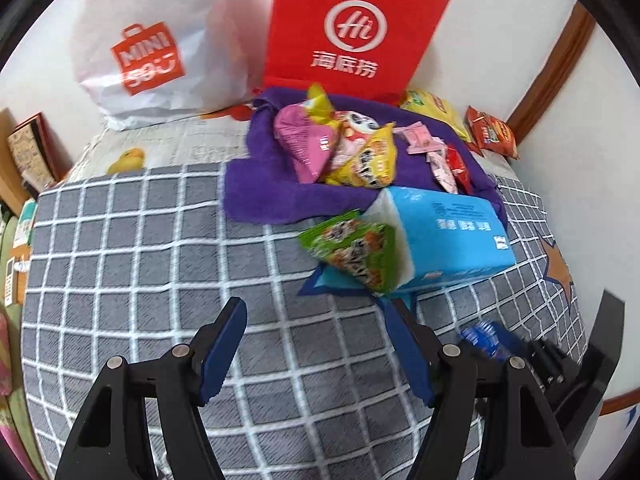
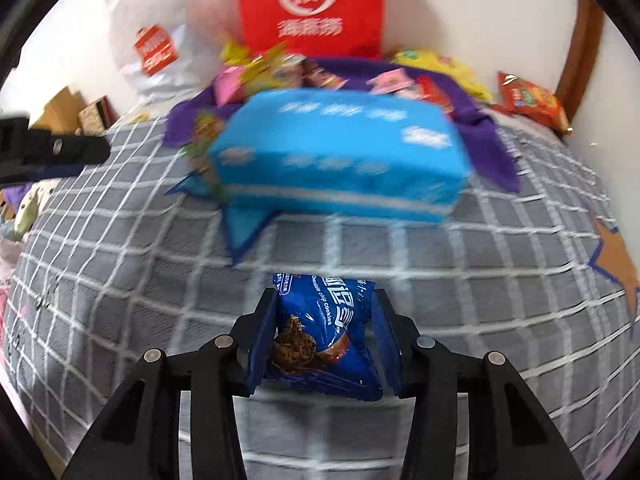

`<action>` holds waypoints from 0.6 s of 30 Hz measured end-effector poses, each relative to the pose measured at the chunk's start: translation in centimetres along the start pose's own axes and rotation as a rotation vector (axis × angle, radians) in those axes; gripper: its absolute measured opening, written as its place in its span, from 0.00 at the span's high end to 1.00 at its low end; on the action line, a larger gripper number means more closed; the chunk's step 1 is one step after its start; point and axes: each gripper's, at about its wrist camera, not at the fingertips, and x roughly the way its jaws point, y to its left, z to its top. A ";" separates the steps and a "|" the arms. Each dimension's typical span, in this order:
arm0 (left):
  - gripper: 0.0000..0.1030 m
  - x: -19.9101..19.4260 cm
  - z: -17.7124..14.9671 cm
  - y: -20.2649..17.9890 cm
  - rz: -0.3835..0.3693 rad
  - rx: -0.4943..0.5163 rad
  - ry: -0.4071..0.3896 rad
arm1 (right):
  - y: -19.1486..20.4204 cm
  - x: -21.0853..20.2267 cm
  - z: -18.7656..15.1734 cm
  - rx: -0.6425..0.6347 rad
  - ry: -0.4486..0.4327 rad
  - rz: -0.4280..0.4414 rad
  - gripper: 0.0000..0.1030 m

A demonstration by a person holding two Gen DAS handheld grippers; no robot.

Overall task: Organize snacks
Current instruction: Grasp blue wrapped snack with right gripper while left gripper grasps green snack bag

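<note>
A: Right gripper (image 2: 325, 332)?
B: Pinching cookie pack (image 2: 320, 320), blue pads pressed on both sides. Held just above grey checked cover (image 2: 120, 280), near edge of scene.

A: Left gripper (image 1: 316, 344)?
B: Spread, nothing btwn fingers. Hovering over bare cover, tips just short of green snack (image 1: 352, 252).

A: Rest of snacks?
B: Green snack leaning on left end of blue tissue pack (image 1: 448, 232), mid scene. Pink bag (image 1: 304, 144) & yellow bag (image 1: 368, 164) piled on purple towel (image 1: 256, 196), farther back. Small pink and red sachets (image 1: 444, 160) on towel's right. Orange bag (image 1: 492, 132) far right by wall, off towel.

A: Behind?
B: White bag (image 1: 148, 44) far left, red bag (image 1: 352, 24) to its right, both against wall.
</note>
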 end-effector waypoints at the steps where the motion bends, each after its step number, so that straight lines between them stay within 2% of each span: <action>1: 0.32 0.3 0.2 -0.3 -0.008 0.003 0.000 | -1.1 0.0 0.3 0.012 -0.014 -0.009 0.55; 6: 0.32 1.4 1.6 -1.8 -0.025 -0.002 -0.013 | -5.3 0.8 1.1 0.046 -0.035 -0.085 0.55; 8: 0.32 2.1 2.3 -2.2 -0.023 -0.007 -0.014 | -6.6 1.3 0.9 0.062 -0.028 -0.086 0.55; 10: 0.32 2.7 2.8 -2.5 -0.023 -0.015 -0.012 | -7.2 2.0 0.8 0.076 -0.020 -0.080 0.54; 13: 0.33 4.2 3.4 -2.7 -0.005 -0.029 0.006 | -7.5 2.0 0.4 0.067 -0.056 -0.085 0.54; 18: 0.34 5.9 3.4 -2.3 0.061 -0.022 0.040 | -7.7 2.1 0.5 0.074 -0.056 -0.061 0.53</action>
